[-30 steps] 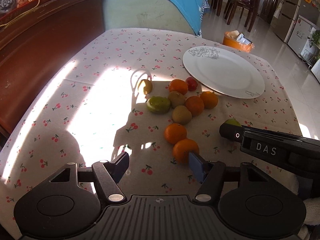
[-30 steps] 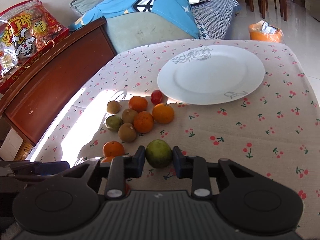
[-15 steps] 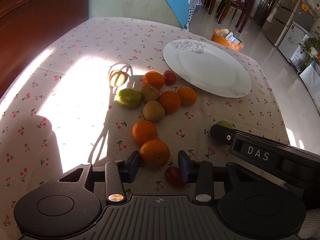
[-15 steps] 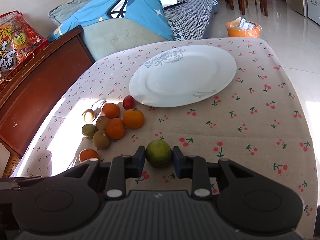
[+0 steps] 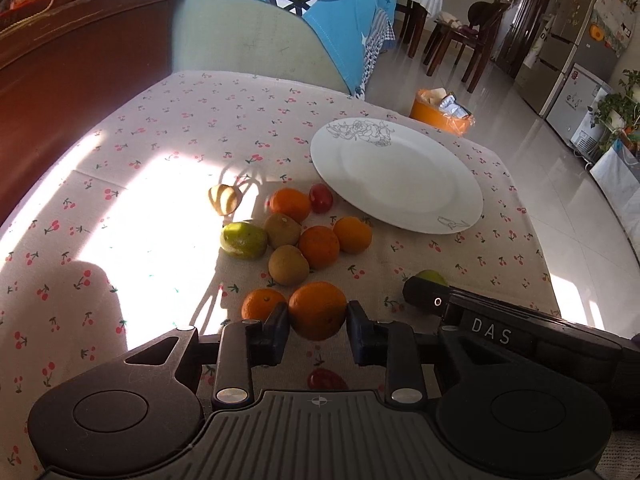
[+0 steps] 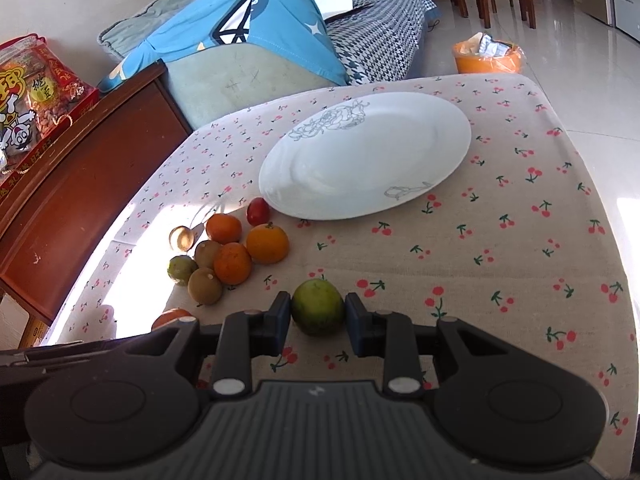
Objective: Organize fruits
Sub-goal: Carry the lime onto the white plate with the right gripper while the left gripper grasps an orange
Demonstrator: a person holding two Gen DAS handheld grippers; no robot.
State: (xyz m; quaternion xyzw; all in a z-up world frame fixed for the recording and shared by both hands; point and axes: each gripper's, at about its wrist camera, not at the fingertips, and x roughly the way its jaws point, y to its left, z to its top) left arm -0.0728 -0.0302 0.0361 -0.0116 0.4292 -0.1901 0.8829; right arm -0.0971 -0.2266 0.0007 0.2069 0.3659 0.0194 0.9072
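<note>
My left gripper (image 5: 317, 326) is shut on an orange (image 5: 317, 310), held just above the cloth near the table's front. My right gripper (image 6: 318, 318) is shut on a green citrus fruit (image 6: 318, 312), also lifted; it shows at the right of the left wrist view (image 5: 430, 278). A pile of oranges (image 5: 319, 246), brown kiwis (image 5: 288, 265), a green fruit (image 5: 243, 240) and a red cherry tomato (image 5: 321, 197) lies left of the empty white plate (image 5: 400, 176). The plate also shows in the right wrist view (image 6: 364, 160).
One orange (image 5: 262, 304) lies just left of my left gripper and a red tomato (image 5: 326, 380) lies under it. A brown wooden cabinet (image 6: 72, 184) stands along the table's left side. A sofa (image 5: 256, 40) is beyond the far edge.
My left gripper closed on the orange and lifted it. My right gripper, holding the green fruit, moved forward toward the plate.
</note>
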